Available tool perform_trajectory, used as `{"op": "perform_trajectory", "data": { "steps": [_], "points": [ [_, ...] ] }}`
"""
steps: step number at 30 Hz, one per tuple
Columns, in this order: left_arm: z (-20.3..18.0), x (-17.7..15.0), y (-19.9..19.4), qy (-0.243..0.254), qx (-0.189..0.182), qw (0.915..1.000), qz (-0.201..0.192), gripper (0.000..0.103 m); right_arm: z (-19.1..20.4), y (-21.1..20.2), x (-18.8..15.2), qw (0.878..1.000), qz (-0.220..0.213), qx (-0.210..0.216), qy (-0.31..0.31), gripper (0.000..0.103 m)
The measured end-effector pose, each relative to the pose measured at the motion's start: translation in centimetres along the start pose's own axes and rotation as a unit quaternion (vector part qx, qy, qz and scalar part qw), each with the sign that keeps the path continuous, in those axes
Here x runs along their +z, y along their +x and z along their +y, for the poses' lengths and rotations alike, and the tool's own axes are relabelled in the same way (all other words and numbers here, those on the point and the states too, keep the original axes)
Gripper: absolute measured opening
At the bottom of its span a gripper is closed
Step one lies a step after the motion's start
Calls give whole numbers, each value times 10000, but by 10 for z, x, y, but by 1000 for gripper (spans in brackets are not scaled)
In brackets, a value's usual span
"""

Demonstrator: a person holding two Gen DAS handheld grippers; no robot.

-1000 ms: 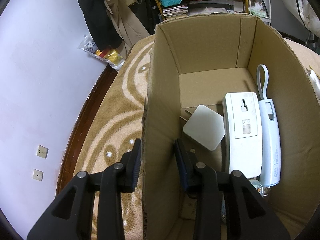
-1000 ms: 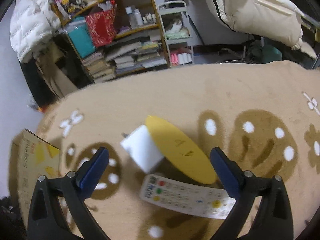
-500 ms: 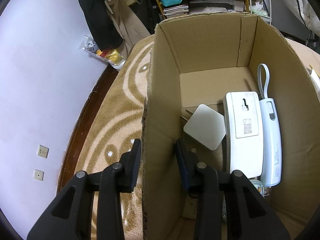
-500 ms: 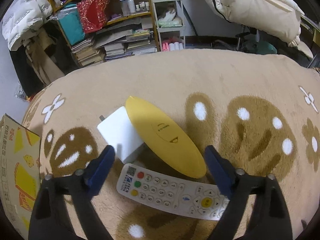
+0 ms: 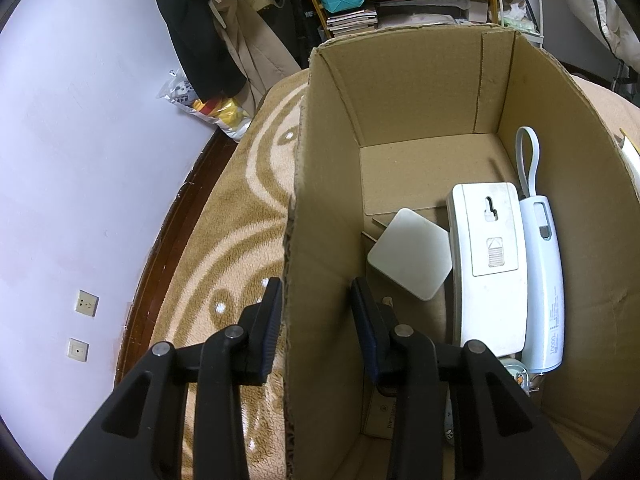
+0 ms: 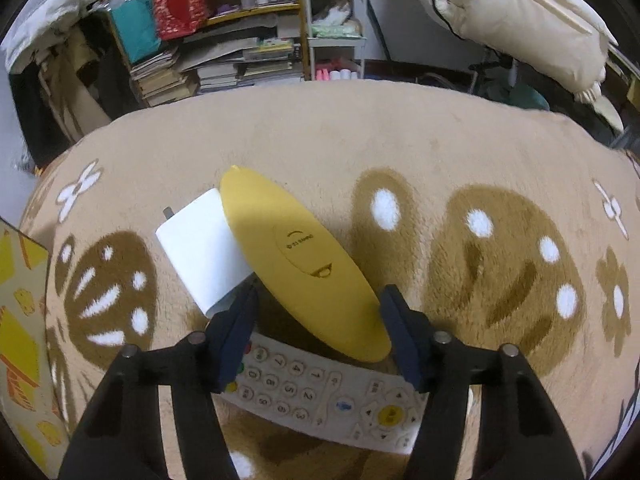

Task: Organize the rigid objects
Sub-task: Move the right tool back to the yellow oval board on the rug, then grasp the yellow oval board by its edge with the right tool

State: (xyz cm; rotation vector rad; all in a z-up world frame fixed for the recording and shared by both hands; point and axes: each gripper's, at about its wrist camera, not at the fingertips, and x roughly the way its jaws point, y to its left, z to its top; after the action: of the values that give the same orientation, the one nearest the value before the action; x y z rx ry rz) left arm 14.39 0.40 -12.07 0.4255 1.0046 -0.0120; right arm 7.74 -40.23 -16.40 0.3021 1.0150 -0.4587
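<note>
The step in hand looks like fetching the next loose item for the cardboard box (image 5: pixel 404 92), with one tool steadying the box and the other reaching for a pick. The left gripper (image 5: pixel 316 312) straddles the box's near-left wall, one jaw outside over the patterned rug (image 5: pixel 240 216) and one inside; the jaws stand close to the cardboard on both sides, but whether they actually pinch it I cannot tell. Inside the box, toward 3 o'clock, a long white remote (image 5: pixel 490 264) lies face down against a pale blue power bank (image 5: pixel 542 280) with a loop strap, and a white square pad (image 5: pixel 410 258) sits just to their left on the floor of the box. In the right wrist view, the right gripper (image 6: pixel 318 330) hangs released, jaws spread wide, above a cluster on the rug: a yellow oval case (image 6: pixel 292 256) running from 11 o'clock to 5 o'clock, a white charger block (image 6: pixel 202 250) tucked under its left edge at 10 o'clock, and a white keypad remote (image 6: pixel 320 398) lying crosswise below at 6 o'clock. The yellow case's lower end lies between the jaws, so it seems the likely target. The next move probably calls for lowering squarely over its narrow width and closing without nudging the remote beneath, then carrying it toward the box corner at 8 o'clock.
</note>
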Motion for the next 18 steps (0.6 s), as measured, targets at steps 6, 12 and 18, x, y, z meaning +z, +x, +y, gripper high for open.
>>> {"op": "perform_trajectory", "data": {
  "steps": [6,12,18],
  "points": [
    [0,0,1,-3,-3,10000,1,34,7,5,7,9995,-67,-144,-279,47],
    [0,0,1,14,11,10000,-1,34,13,3,13,9980,-221,-194,-558,32],
    [-1,0,1,22,21,10000,-5,35,6,-6,18,9981,-406,-228,-408,8]
  ]
}}
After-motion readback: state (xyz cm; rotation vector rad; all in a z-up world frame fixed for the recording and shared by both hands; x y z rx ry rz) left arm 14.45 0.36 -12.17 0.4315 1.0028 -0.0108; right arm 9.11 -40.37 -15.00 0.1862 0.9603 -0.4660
